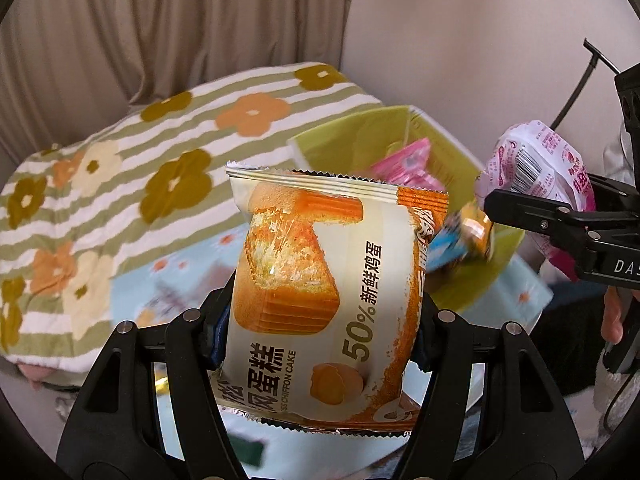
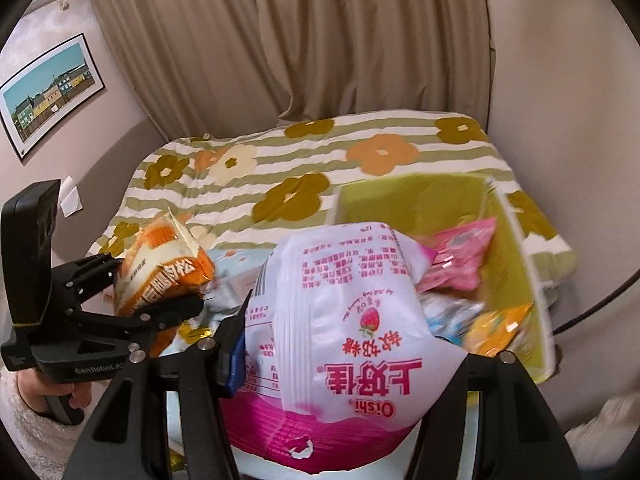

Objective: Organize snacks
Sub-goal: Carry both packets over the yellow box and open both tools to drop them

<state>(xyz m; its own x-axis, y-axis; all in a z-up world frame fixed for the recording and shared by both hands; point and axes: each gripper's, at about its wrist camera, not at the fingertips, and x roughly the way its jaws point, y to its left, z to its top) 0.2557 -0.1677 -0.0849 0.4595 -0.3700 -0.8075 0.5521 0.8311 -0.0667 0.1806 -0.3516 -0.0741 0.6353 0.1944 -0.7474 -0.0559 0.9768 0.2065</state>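
Left wrist view: left gripper (image 1: 320, 312) clamped on a chiffon cake packet (image 1: 332, 292), cream and orange, held upright between the jaws, printed face toward the lens. Beyond it, a green bin (image 1: 452, 148) holding a pink packet (image 1: 404, 164) and blue and yellow wrappers (image 1: 468, 236), blurred. At right edge, the right gripper (image 1: 532, 216) seen side-on, closed on a pink-and-white Oishi bag (image 1: 532, 160), barcode side showing; part of a hand (image 1: 612, 316) below it. Flowered striped quilt (image 1: 120, 184) on the bed behind, curtain (image 1: 160, 20) above. Right wrist view: the same Oishi bag (image 2: 352, 320) fills the foreground, clamped between the jaws, its strawberry front and lettering upside down, a face hidden in the other view. At left, the left gripper (image 2: 160, 292) side-on, shut on the cake packet (image 2: 160, 268), showing its orange side panel. A hand in a fleecy white sleeve (image 2: 24, 432) grips its handle. Green bin (image 2: 516, 248) at right, beside the bag. Only this view shows a framed picture of coloured houses (image 2: 48, 92) on the wall.
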